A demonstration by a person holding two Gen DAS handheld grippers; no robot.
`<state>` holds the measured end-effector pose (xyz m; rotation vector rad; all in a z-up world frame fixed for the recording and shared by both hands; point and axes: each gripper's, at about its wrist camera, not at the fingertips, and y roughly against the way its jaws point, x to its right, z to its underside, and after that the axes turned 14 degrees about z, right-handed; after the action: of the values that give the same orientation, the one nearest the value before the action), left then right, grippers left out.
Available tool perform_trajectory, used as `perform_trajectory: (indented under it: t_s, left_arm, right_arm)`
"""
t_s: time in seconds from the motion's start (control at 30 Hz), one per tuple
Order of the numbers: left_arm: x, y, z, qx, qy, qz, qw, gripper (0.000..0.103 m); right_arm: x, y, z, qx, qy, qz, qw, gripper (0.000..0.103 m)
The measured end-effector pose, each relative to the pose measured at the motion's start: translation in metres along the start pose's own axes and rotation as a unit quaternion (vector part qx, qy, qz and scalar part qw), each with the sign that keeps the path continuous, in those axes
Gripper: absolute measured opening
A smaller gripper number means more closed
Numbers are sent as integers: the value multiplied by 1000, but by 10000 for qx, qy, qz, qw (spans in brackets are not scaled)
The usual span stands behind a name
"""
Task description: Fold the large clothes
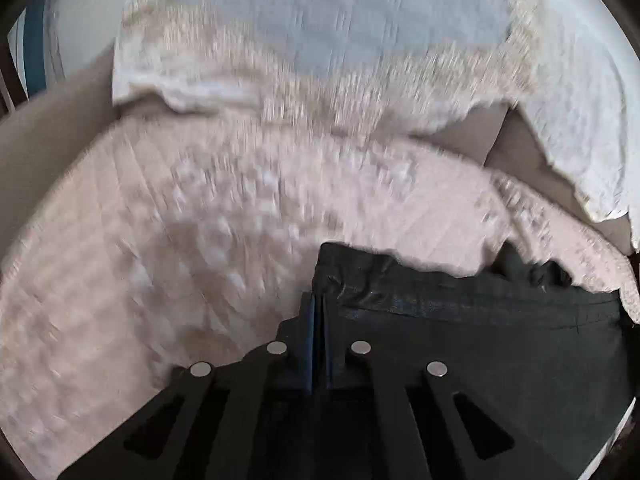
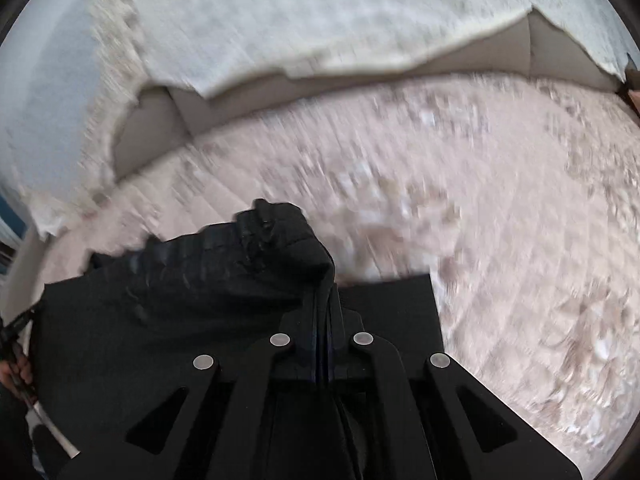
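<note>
Pink bumpy bed cover (image 1: 168, 240) underneath, with a white blanket (image 1: 304, 92) bunched up past it. Dark cloth (image 1: 460, 344), the big piece of clothing, lying on the pink bed cover, near side, spread between both grippers.

Left gripper (image 1: 318, 304): jaws squeezed tight on one edge of the dark cloth, at its top seam. Right gripper (image 2: 325, 300): jaws pinched tight on the other edge, with a crumpled lump of the dark cloth (image 2: 224, 264) just past the tips. Part of a hand (image 2: 16, 376) showing at the far left of the right view.

Looks like an early step. Cloth grabbed at two spots, but no neat fold showing yet. Still wrinkled on the right side. Left to do, probably: pull flat, fold over, smooth down. Hard to tell more, since most of the cloth is hidden under the grippers.
</note>
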<state>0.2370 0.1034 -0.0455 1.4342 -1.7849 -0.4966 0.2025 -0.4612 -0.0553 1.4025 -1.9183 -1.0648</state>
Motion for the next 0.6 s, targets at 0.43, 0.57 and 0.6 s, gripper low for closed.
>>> perform_trajectory:
  t_s: [0.43,0.57,0.6]
  left_arm:
    - [0,81,23,615,44,-80,9981,16]
    - [11,116,64,726,32,304,9969,28]
    - [14,118,74,679,12,388,9969,28]
  right_arm:
    - [9,106,49,835,118,160,9963,13]
    - [2,112,91,593,223,89,9979,13]
    - [1,104,98,433,214,117,9988,13]
